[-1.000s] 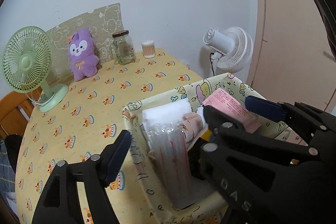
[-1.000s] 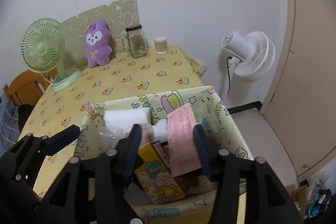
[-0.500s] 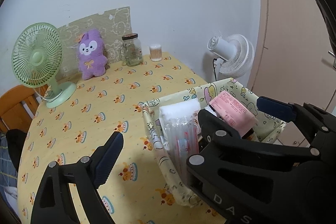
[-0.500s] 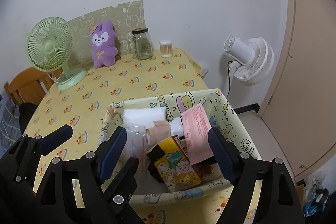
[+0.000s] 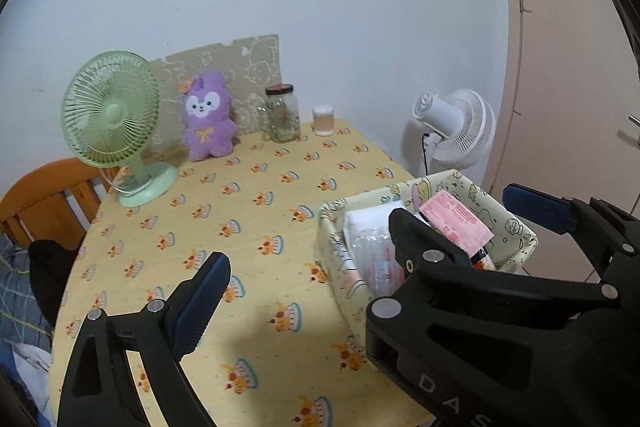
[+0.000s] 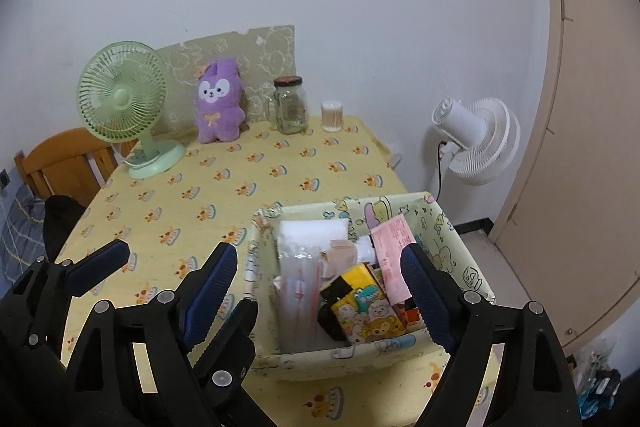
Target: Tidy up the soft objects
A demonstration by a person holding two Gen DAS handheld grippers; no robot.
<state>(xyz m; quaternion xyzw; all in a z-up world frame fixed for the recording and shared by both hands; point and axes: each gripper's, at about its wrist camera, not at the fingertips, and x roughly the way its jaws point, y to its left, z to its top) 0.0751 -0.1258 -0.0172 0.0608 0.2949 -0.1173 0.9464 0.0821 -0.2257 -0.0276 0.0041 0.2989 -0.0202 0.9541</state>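
Observation:
A soft fabric storage basket (image 6: pixel 460 239) with cartoon print sits at the table's front right, also in the left wrist view (image 5: pixel 516 231). It holds a white pack (image 6: pixel 312 231), a clear plastic pack (image 6: pixel 296 283), a pink packet (image 6: pixel 394 247) and a yellow cartoon tissue pack (image 6: pixel 368 311). A purple plush toy (image 6: pixel 219 103) stands at the back of the table. My right gripper (image 6: pixel 316 287) is open and empty, fingers either side of the basket, above it. My left gripper (image 5: pixel 308 259) is open and empty, above the table left of the basket.
A green desk fan (image 6: pixel 124 107), a glass jar (image 6: pixel 290 107) and a cotton swab tub (image 6: pixel 332 117) stand at the table's back. A white floor fan (image 6: pixel 476 143) is right of the table. A wooden chair (image 6: pixel 60 163) is at the left.
Both grippers have pulled back and up from the basket. The right gripper has opened wide and let go of the items in the basket.

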